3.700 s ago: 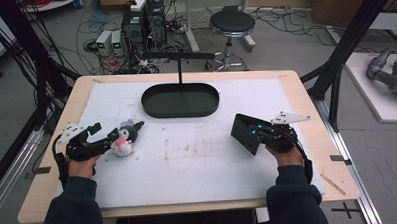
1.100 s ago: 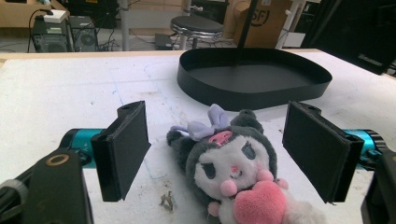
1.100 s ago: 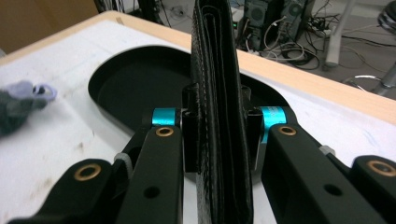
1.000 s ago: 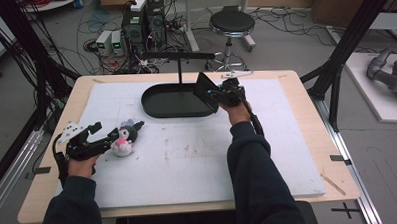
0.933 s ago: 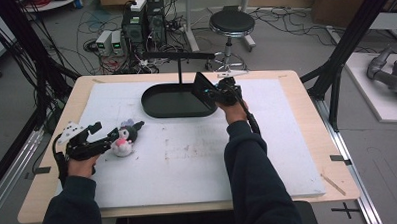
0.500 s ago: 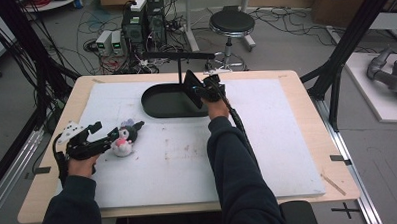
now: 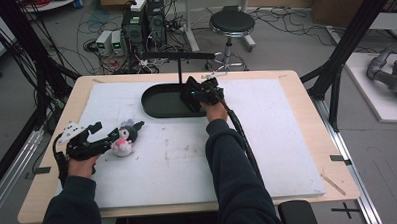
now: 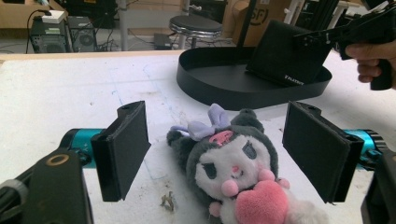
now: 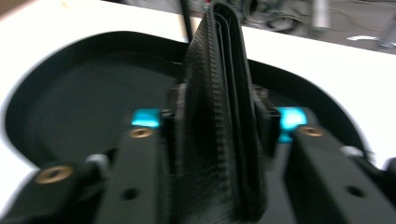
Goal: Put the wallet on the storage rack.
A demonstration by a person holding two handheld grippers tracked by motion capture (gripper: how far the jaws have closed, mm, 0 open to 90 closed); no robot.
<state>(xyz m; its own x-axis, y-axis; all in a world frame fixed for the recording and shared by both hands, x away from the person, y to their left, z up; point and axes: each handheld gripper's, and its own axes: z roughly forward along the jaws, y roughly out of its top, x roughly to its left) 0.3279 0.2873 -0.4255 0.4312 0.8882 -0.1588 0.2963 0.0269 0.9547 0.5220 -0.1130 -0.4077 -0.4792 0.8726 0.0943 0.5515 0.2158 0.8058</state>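
The person's right arm is extended forward across the white mat, with the right gripper held over the right end of the black oval tray. Its 2 jaws are clamped on a black wallet, which stands edge-up between them above the tray floor. The left forearm rests at the near left of the table, with the left gripper low over the mat. Its 2 jaws are spread wide apart on either side of a plush toy, not touching it; the toy lies on the mat, well apart from the tray. Compared with 3.7 s ago, the right gripper has carried the wallet from the near right of the mat to the tray, moving leftward over the last 1.0 s. The left gripper and toy are unchanged.
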